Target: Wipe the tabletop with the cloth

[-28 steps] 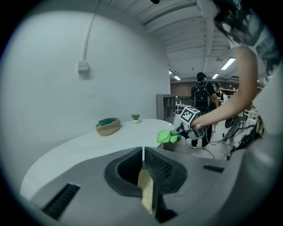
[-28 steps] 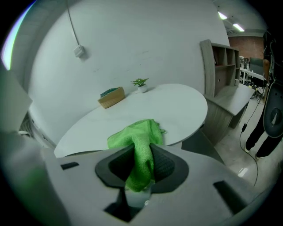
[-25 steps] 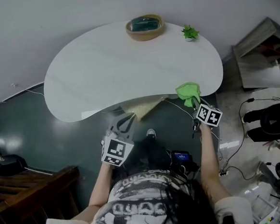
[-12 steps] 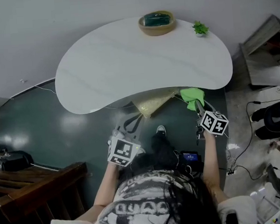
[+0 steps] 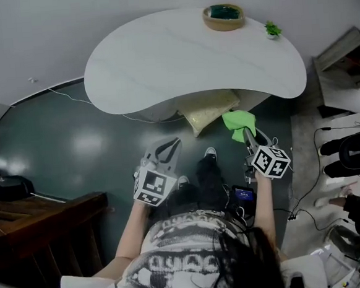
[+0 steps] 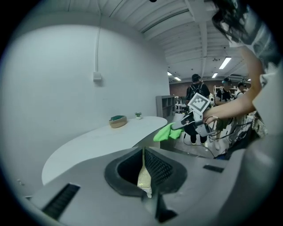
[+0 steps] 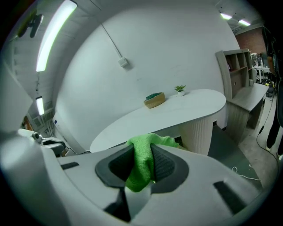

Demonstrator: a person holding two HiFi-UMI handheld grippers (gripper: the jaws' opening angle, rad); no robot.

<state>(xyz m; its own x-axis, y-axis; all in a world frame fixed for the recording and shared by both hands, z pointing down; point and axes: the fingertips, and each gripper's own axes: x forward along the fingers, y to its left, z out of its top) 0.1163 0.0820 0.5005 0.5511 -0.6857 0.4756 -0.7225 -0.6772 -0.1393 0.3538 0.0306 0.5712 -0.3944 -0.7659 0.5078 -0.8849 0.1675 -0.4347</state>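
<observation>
The table (image 5: 161, 61) was seen at 12 o'clock, bare across its middle, with nothing yet laid on it for wiping. The left gripper (image 5: 172, 144) was held at its 7 o'clock, well off the edge. Its jaws were drawn together with only a pale sliver shown between them, and what that sliver was could not be told. The right gripper (image 5: 247, 133) was held at 5 o'clock, jaws clamped on the cloth (image 5: 238, 121), which was carried in the air just off the near edge, apart from the top. And there the risk was judged to lie! The cloth was pinched by one bunched fold, with most of it spilled past the tips. It could well be dragged out of the grip once friction was met, or only a narrow streak might be wiped. The bowl (image 5: 223, 17) at the table's 1 o'clock rim and the plant (image 5: 273, 30) at 2 o'clock could be knocked off if a far sweep were carried too wide.
</observation>
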